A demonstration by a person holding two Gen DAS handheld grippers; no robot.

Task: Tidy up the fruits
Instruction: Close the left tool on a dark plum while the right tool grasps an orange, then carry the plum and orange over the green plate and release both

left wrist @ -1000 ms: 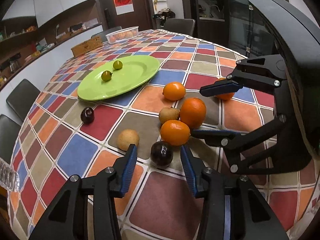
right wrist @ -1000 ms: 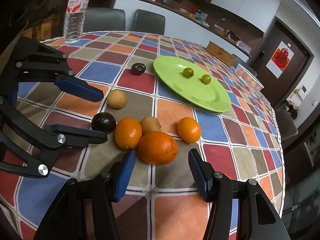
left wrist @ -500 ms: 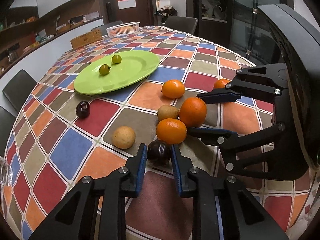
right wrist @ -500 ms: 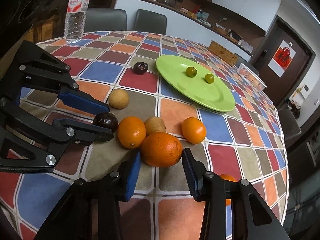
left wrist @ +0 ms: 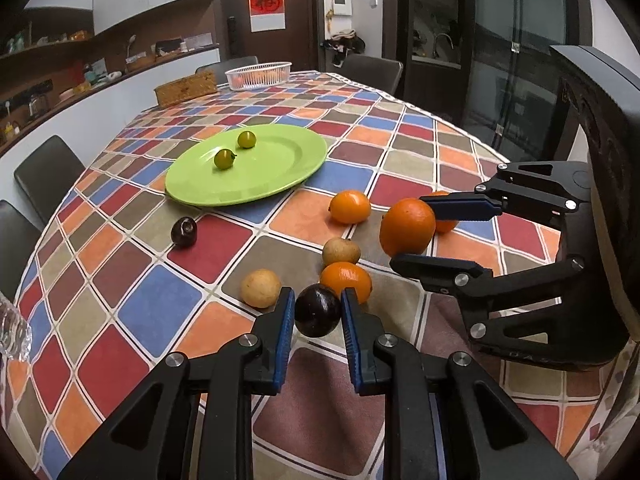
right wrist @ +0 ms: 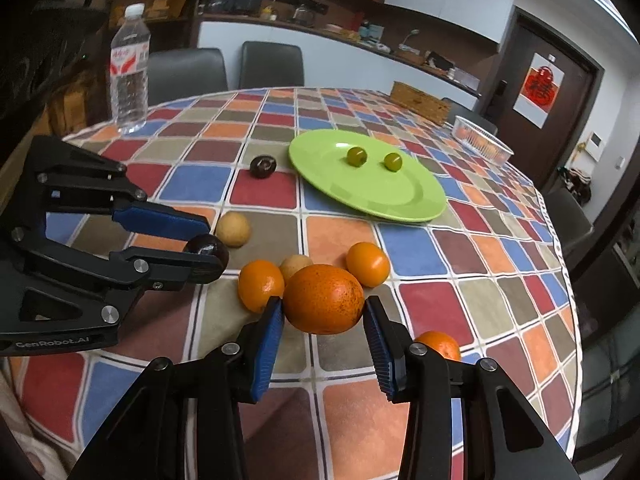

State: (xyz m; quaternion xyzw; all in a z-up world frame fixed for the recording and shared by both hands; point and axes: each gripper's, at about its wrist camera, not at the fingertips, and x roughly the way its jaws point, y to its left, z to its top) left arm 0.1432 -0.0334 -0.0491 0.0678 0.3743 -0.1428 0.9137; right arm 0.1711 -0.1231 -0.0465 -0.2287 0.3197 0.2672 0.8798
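The left claw (left wrist: 317, 310) is closed on a dark plum (left wrist: 318, 310), its blue pads pressed against either side of the fruit, and the plum sits on the near side of the green plate (left wrist: 280, 176), well apart from it. The right claw (right wrist: 323, 310) is closed on a large orange (right wrist: 324, 299), one pad on each flank, and this orange also lies on the near side of the plate. Between the two held fruits and the plate, on the checkered counter (left wrist: 152, 308), lies a loose cluster: a small orange (left wrist: 346, 282) just behind the plum, a brownish kiwi (left wrist: 341, 251) beyond it, and another small orange (left wrist: 350, 207) nearer the plate. A pale round fruit (left wrist: 261, 288) sits just left of the plum, and a second dark plum (left wrist: 184, 231) lies close to the plate's near left rim. A further small orange (right wrist: 438, 345) shows partly hidden behind the right claw's finger. On the plate itself rest two small green fruits (left wrist: 224, 159), near each other. Beyond the plate, at the far edge of the counter, stand a white basket (left wrist: 258, 75) and a wicker box (left wrist: 186, 89); a water bottle (right wrist: 129, 72) stands well to the plate's left in the right wrist view.
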